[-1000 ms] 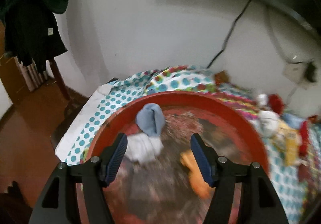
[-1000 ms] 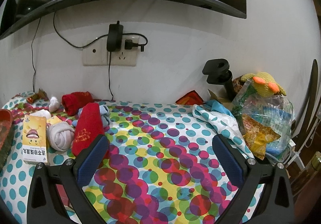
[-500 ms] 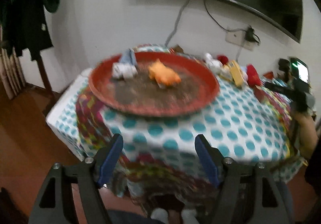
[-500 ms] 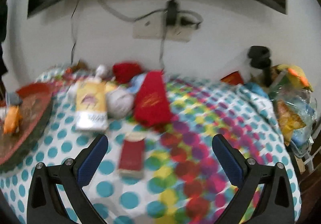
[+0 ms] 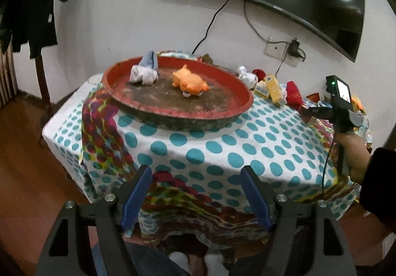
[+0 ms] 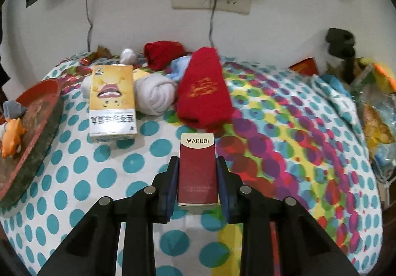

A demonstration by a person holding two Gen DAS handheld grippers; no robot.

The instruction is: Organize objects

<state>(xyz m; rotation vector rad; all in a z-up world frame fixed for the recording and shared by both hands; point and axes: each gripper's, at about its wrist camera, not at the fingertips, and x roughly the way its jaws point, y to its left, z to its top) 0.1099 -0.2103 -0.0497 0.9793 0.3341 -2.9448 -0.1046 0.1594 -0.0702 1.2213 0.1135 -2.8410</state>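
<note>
Clamping a maroon MARUBI box [image 6: 197, 169], the right gripper [image 6: 197, 177] has both blue pads flat against the carton's long sides; the box lies on the dotted tablecloth [image 6: 104, 177]. Beyond it: folded red cloth [image 6: 203, 95] with gold print, white knotted sock ball [image 6: 155, 95], glossy yellow carton [image 6: 112, 105]. Left gripper [image 5: 195, 198] is held wide apart, nothing between the pads, short of the table edge. Round red tray [image 5: 178, 112], worn rim, holds an orange plush toy [image 5: 189, 81].

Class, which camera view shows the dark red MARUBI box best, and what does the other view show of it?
The right wrist view: the MARUBI box fills the centre, label readable, pressed between the right gripper fingers. The left wrist view shows only a small reddish corner at the distant gripper, too small to identify.
</note>
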